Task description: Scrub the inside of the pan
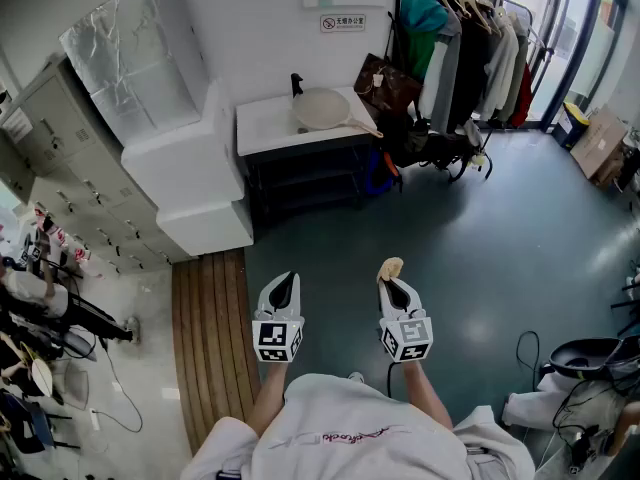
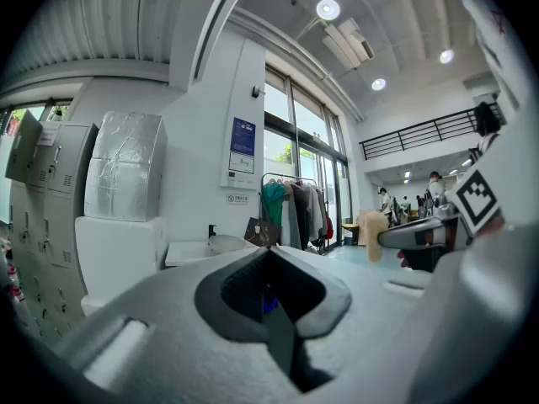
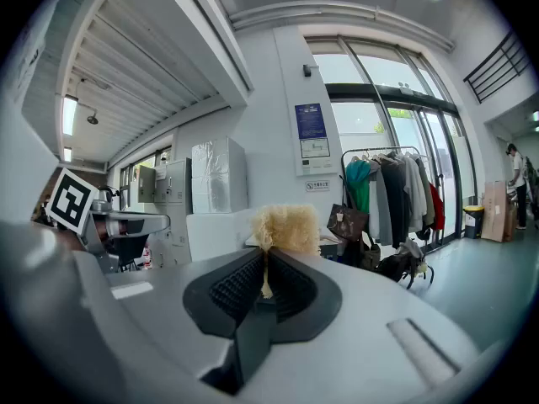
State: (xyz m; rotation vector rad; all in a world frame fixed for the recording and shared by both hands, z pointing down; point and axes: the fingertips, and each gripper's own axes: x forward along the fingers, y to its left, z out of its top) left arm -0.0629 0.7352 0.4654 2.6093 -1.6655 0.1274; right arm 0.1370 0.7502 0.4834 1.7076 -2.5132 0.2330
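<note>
**Pale round pan [image 1: 320,109] sat far from both tools**

It lay on the white table [image 1: 262,128] in the upper middle of the head view. In the lower middle, the right hand-held gripper [image 1: 397,286] was clamped on a beige fibrous scrubber [image 1: 391,267]. Just beside it, the left hand-held gripper [image 1: 281,290] had its jaws pressed together on nothing. A black clothes rack [image 1: 470,48] filled the upper right.

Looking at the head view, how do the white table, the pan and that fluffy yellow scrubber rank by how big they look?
Largest to smallest:
1. white table
2. pan
3. scrubber, smallest even though it is nearest the camera
</note>
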